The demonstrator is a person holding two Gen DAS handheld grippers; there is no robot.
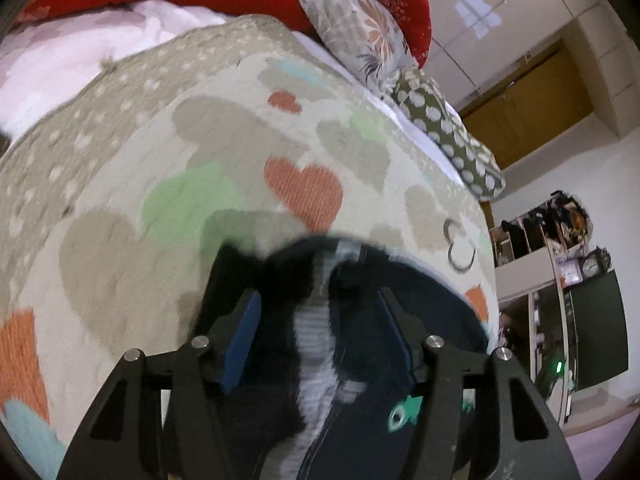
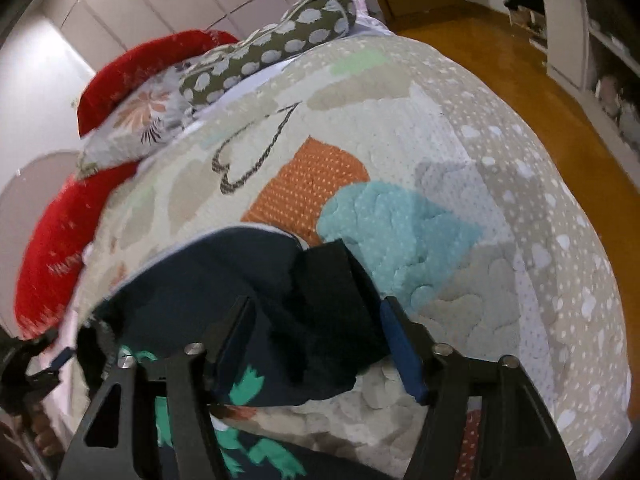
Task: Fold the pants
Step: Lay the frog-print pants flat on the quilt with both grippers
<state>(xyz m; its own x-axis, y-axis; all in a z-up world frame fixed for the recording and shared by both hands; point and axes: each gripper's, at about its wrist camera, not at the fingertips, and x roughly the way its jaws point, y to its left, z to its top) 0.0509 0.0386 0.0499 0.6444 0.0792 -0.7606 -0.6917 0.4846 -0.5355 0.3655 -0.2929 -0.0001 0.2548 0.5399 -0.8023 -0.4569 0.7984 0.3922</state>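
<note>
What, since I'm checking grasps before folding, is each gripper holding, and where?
Nothing is clamped: the left gripper and right gripper stand open, with the pants lying loose between their jaws.

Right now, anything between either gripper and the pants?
Nothing visible. The pants already lie between the open jaws of the left gripper, and the right gripper also straddles them with its jaws open. Only the quilt lies beneath; the pillows sit far off.
</note>
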